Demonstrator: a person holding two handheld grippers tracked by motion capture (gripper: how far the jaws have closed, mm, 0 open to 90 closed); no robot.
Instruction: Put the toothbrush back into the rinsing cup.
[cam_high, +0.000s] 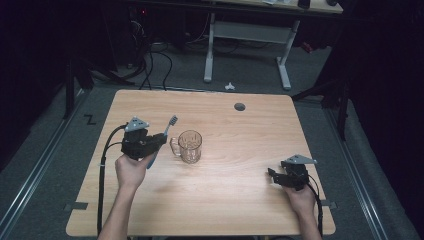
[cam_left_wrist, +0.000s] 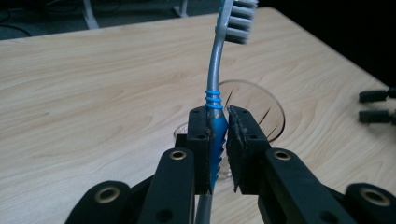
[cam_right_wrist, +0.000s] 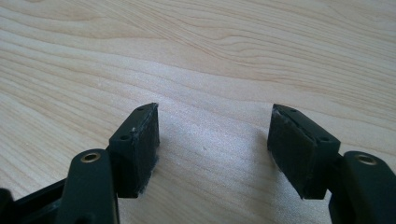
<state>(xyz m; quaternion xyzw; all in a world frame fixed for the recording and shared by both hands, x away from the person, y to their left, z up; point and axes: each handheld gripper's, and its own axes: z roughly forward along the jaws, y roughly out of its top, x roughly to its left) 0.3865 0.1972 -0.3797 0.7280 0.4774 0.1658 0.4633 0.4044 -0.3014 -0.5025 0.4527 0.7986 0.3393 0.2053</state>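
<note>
Left gripper (cam_left_wrist: 217, 140): jaws clamped on the blue ribbed grip of a toothbrush (cam_left_wrist: 215, 100), grey neck rising past the pads, bristle head at top, tilted away. Just beyond the jaws, a clear glass mug (cam_left_wrist: 261, 107) stands upright on the wooden table (cam_left_wrist: 93, 93). High view: toothbrush (cam_high: 162, 140) held just left of the mug (cam_high: 190, 146), handle of the mug toward it, near table centre. Right gripper (cam_right_wrist: 212, 144) well apart at the right edge (cam_high: 272, 174), jaws spread wide, holding nothing, low over bare wood.
</note>
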